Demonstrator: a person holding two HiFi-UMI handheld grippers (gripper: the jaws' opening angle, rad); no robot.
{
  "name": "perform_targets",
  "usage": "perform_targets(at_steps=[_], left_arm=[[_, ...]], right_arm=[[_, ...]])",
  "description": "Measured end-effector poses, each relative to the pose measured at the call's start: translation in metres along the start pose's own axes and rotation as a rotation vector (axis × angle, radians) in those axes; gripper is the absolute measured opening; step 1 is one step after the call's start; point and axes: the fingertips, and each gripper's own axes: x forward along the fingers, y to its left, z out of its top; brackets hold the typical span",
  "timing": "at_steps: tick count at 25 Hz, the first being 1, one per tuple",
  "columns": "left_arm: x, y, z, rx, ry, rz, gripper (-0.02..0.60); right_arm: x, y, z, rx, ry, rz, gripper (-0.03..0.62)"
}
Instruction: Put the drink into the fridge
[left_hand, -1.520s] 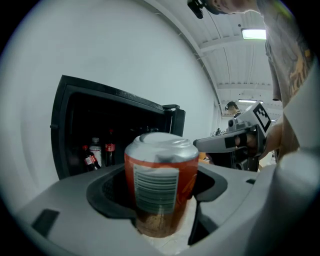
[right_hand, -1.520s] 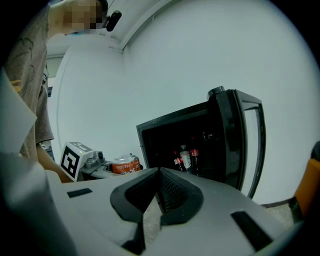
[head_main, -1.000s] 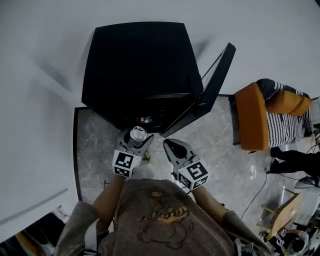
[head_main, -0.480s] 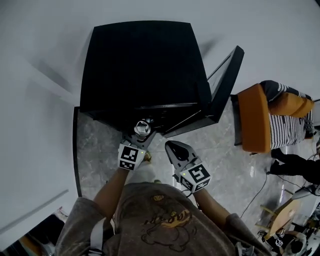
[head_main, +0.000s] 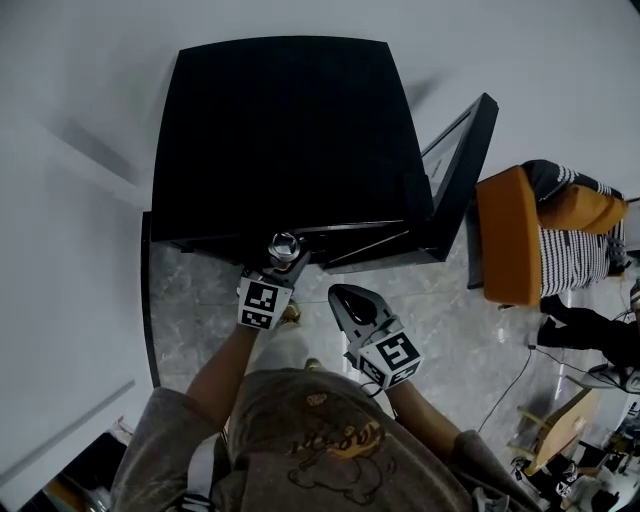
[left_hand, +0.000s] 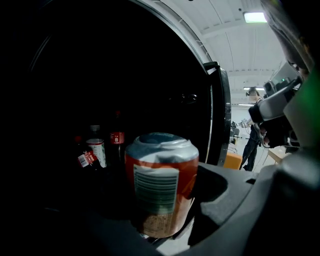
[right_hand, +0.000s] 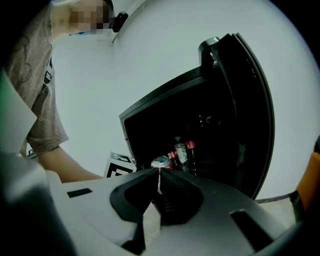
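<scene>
The black fridge is seen bigger and closer in the head view than a second ago; its door is swung open and is now seen further to the right; the orange chair beside the door has hardly shifted. The left gripper has been carried up the picture, away from the person's body, to the fridge's front edge; the drink can has been carried with it and is now held right at the mouth of the fridge, not yet set down inside. The right gripper has been kept almost where it was, over the grey floor, just beside the left one.

Only the black top of the fridge and the silver top of the can are shown by the head view; the dark inside is shown by the left gripper view. There the can is seen upright and squeezed between the two jaws; it is orange-red, with a bar code and a dented top rim. Deeper in, behind it, bottles with red labels and a small can are seen standing. In the right gripper view that gripper's own jaws are shown pressed together with nothing between them; the held can is seen small past their tips.
</scene>
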Motion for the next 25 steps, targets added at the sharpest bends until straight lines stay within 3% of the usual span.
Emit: perform_targets(at_steps=[8,25], left_arm=[[0.028,0.014,-0.010,0.019,0.009,0.012,0.339],[0.080,0.054,-0.034,-0.024,0.019,0.081,0.341]], right_arm=[[0.010,-0.004,-0.002,-0.004,0.012,0.003,0.023],[0.015,-0.010,-0.017,0.002,0.047,-0.016,0.024]])
